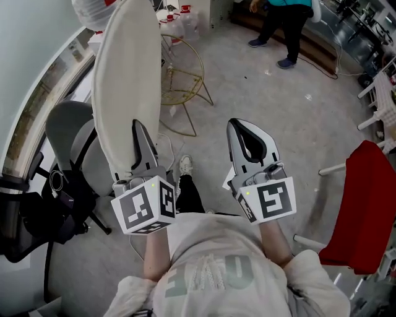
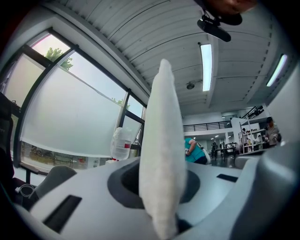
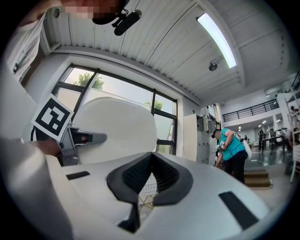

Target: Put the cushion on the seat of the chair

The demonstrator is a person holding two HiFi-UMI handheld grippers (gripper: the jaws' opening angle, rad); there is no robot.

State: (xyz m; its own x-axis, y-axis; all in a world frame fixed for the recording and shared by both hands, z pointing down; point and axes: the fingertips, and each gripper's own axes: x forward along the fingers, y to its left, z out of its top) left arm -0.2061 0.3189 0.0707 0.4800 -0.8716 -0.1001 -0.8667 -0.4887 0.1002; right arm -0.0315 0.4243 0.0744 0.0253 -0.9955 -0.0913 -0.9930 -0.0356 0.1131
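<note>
The left claw [image 1: 138, 127] grips a flat cream oval cushion [image 1: 127, 74] upright, off the floor. The right claw [image 1: 245, 127] is clenched, empty. Laying it on a chair seat remains.

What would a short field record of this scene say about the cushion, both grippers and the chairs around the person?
Held thing: cream oval fabric cushion, upright on its edge, not on any seat
Left gripper: shut on the cushion's lower edge
Right gripper: jaws together, empty
Chairs: gold wire chair ahead; grey office chair at left; red chair at right
Bystander: person in teal top, far side
</note>
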